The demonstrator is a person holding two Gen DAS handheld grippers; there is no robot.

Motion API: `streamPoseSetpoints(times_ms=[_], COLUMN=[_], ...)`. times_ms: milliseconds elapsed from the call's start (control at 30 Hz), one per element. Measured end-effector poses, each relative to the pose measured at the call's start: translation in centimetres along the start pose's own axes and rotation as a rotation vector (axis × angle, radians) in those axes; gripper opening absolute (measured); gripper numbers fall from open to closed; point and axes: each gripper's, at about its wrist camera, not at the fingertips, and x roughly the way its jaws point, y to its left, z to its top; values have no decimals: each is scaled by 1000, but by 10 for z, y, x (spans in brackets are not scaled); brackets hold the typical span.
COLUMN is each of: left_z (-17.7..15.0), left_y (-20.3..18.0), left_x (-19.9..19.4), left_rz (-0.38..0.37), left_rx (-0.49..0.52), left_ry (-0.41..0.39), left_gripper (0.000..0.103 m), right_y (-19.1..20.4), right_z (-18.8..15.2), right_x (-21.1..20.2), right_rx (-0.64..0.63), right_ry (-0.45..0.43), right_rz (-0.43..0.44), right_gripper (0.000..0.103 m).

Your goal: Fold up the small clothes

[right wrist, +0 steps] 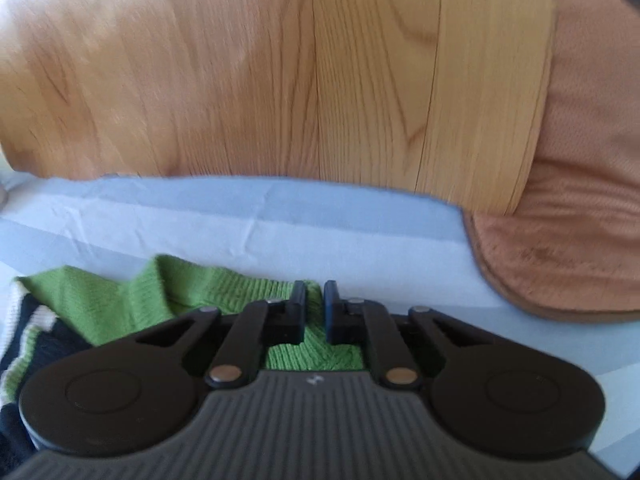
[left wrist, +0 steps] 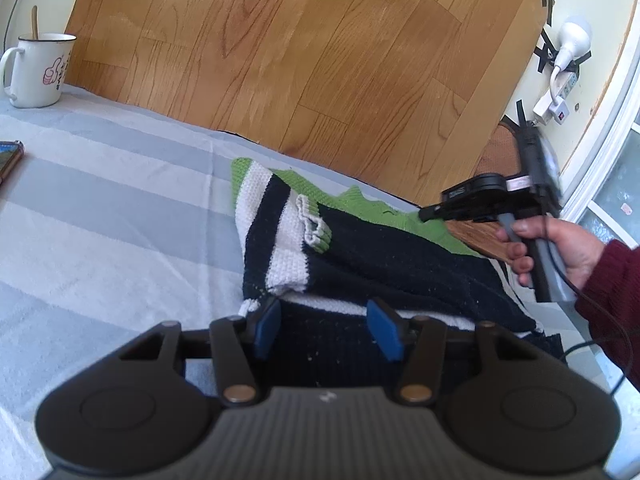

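Note:
A small knitted sweater [left wrist: 360,256], navy with white stripes and green trim, lies partly folded on a blue-and-white striped cloth [left wrist: 120,220]. My left gripper [left wrist: 326,320] is open just above the sweater's near navy edge, holding nothing. My right gripper [right wrist: 315,300] has its jaws nearly closed, a narrow gap left, over the green hem [right wrist: 200,292] at the sweater's far edge; whether it pinches the knit cannot be told. The right gripper also shows in the left wrist view [left wrist: 430,212], held by a hand at the far right of the sweater.
A white enamel mug [left wrist: 38,68] with a spoon stands at the far left corner. A phone [left wrist: 8,158] lies at the left edge. A brown cushion [right wrist: 568,200] sits to the right. Wooden floor [left wrist: 300,52] lies beyond the table's edge.

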Motion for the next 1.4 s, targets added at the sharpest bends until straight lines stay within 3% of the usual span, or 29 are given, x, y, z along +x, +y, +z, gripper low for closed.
streamPoseSetpoints(times_ms=[200, 433, 567, 633, 700, 833, 933, 1033, 1100, 1167, 1200, 1267, 1300, 1367, 1400], left_z=[2, 4, -4, -12, -22, -40, -42, -39, -36, -32, -30, -27, -25, -21, -19], left_y=[8, 14, 8, 8, 9, 16, 22, 25, 26, 27, 28, 30, 29, 27, 25], left_x=[-1, -14, -45, -64, -84, -106, -105, -98, -92, -84, -80, -74, -71, -65, -62], left_rz=[-35, -101, -215, -290, -333, -319, -250, -214, -186, -152, -139, -112, -101, -84, -75], left_rx=[-48, -99, -128, -163, -191, -237, -273, -290, -285, -283, -285, -289, -287, -281, -276], left_ry=[0, -51, -78, -77, -76, -49, -12, -4, 0, 9, 13, 20, 21, 28, 41], left_gripper=[50, 59, 69, 83, 87, 94, 94, 94, 94, 94, 94, 91, 85, 57, 39], right_y=[5, 15, 15, 15, 15, 10, -10, -41, -65, -82, -89, -99, -100, -98, -96], right_z=[-13, -88, -154, -184, -212, -242, -240, -235, -232, -232, -232, -228, -227, -222, -220], right_x=[-72, -175, -216, -228, -231, -221, -231, -253, -262, -261, -257, -244, -236, -218, -211], right_rx=[-55, -115, -133, -131, -133, -83, -2, 132, 240, 323, 352, 406, 424, 442, 440], right_ry=[-132, -238, -227, -198, -158, -82, -135, -258, -347, -393, -395, -368, -352, -312, -294], right_rz=[80, 257, 328, 353, 377, 444, 473, 450, 351, 226, 184, 155, 164, 193, 210], right_gripper=[10, 10, 10, 10, 10, 15, 22, 30, 51, 62, 62, 62, 62, 62, 56])
